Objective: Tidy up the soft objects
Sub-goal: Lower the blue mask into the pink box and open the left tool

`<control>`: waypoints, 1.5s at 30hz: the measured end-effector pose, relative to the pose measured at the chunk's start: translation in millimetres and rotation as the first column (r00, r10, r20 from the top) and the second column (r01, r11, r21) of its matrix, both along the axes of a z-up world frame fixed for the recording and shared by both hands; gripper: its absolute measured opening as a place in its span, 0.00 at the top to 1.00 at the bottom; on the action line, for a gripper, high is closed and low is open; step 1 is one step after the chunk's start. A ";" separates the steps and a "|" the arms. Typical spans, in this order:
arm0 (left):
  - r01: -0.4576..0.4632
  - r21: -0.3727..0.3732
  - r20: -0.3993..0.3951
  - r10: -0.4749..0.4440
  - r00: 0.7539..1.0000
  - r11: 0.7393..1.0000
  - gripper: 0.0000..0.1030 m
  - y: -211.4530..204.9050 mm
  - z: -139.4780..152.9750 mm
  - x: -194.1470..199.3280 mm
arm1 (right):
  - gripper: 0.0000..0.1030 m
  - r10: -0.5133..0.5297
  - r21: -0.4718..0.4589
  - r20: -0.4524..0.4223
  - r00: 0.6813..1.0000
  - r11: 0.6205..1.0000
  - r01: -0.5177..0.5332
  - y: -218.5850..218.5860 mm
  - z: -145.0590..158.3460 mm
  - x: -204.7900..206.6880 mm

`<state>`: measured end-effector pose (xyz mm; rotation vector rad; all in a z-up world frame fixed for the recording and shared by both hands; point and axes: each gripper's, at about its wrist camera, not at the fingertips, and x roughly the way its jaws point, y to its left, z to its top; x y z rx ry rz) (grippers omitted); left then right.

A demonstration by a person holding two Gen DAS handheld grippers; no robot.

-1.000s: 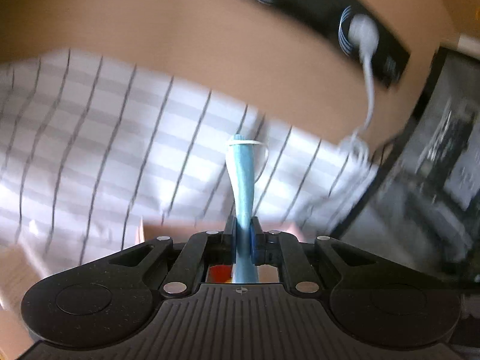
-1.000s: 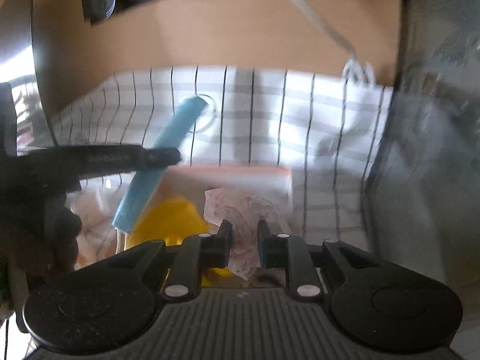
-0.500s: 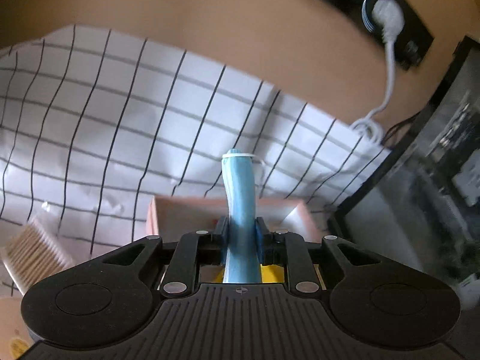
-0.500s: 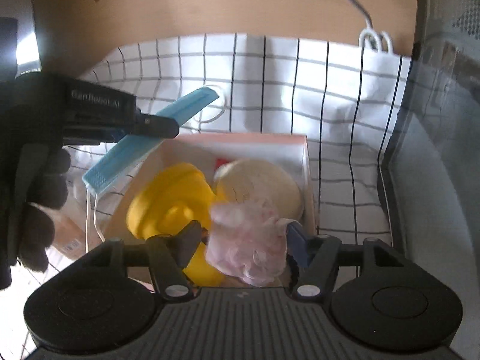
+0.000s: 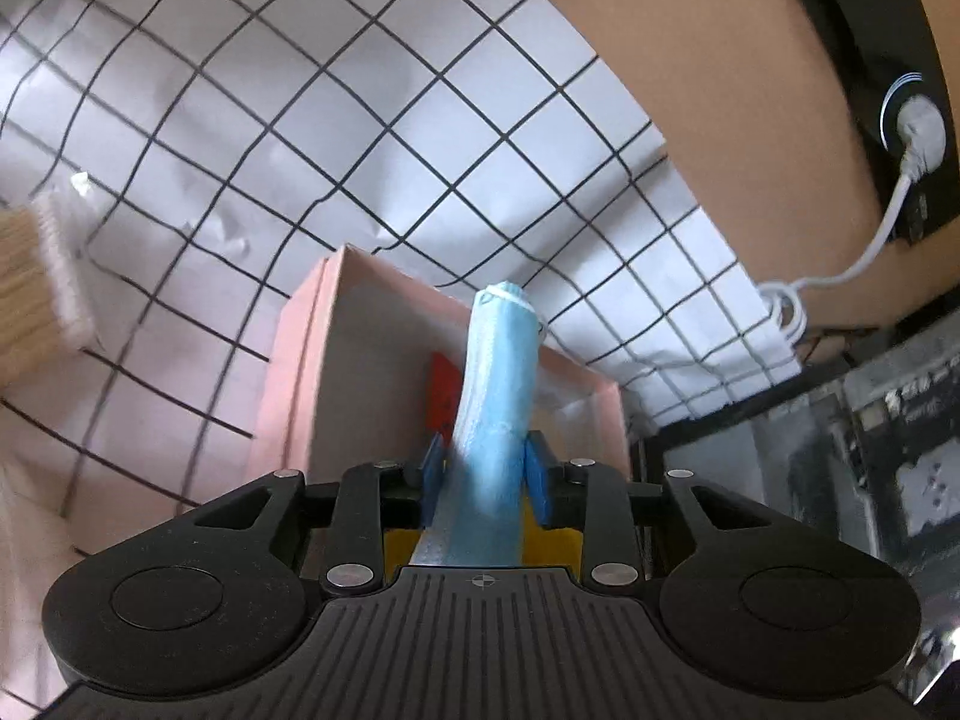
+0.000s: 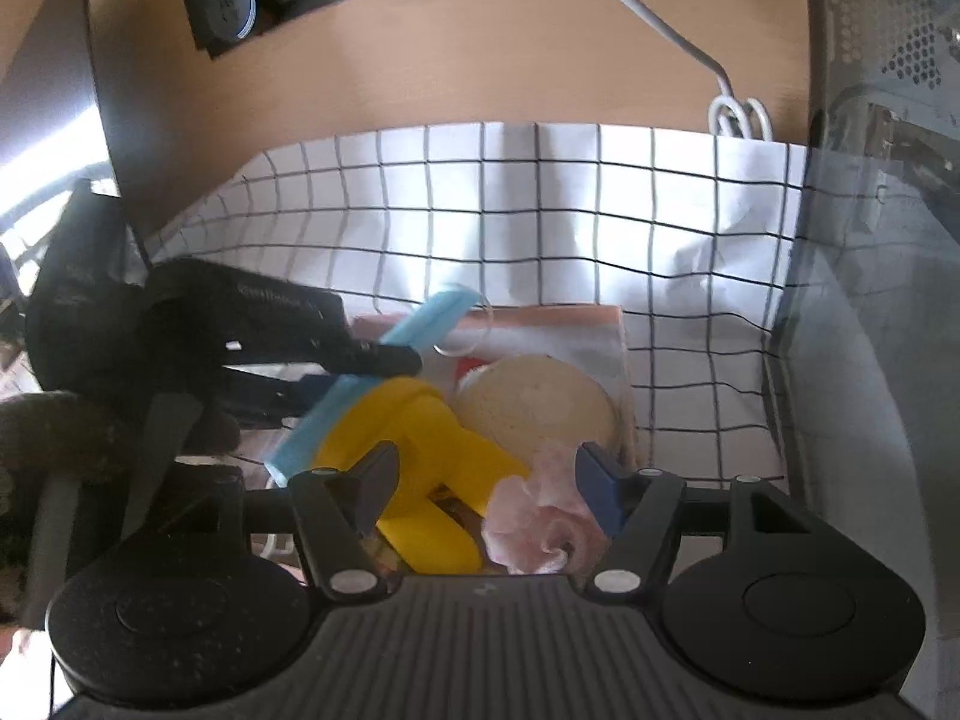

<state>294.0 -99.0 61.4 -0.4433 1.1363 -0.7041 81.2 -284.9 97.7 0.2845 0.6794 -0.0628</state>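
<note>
The left gripper (image 5: 485, 474) pinches a folded blue mask (image 5: 498, 396) between its blue pads (image 5: 431, 474); the mask stands up and forward from the jaws, with its white ear loop at the far tip. It hangs over the open pink box (image 5: 300, 384), which sits on a white cloth (image 5: 360, 120) with a black grid. In the right wrist view the same left gripper (image 6: 414, 360) reaches in from the left, and the mask (image 6: 420, 324) slants across the box's near-left corner, one end up over the rim and the other down beside the yellow toy (image 6: 420, 438). The right gripper (image 6: 486, 480) has its jaws spread wide and holds nothing; it hovers above the near end of the box (image 6: 621, 360). Inside the box lie the yellow toy on the left, a round beige ball (image 6: 540, 402) to its right and touching it, and a crumpled pink cloth (image 6: 534, 522) at the near right, just below the right finger. A small red piece shows behind the ball. A white cable (image 5: 864, 252) runs from a black power strip (image 5: 900, 90) across the wooden desk (image 6: 480, 60) beyond the cloth. A bundle of pale sticks (image 5: 36, 282) lies at the left edge of the left wrist view.
</note>
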 end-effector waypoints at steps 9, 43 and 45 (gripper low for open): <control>0.037 0.020 0.172 -0.040 0.984 0.999 0.68 14.6 33.3 -8.5 | 0.36 0.018 -0.010 -0.010 1.000 1.000 -0.019 9.6 -3.8 6.4; 0.143 0.373 0.265 -0.253 0.930 0.917 0.86 9.4 41.1 -67.2 | 0.79 -0.056 -0.004 -0.048 0.997 0.998 0.056 -6.0 -30.9 -1.3; 0.160 0.371 0.245 -0.262 0.933 0.915 0.87 4.5 35.3 -65.9 | 0.79 -0.059 0.012 -0.060 0.996 0.998 0.060 -8.0 -34.1 1.9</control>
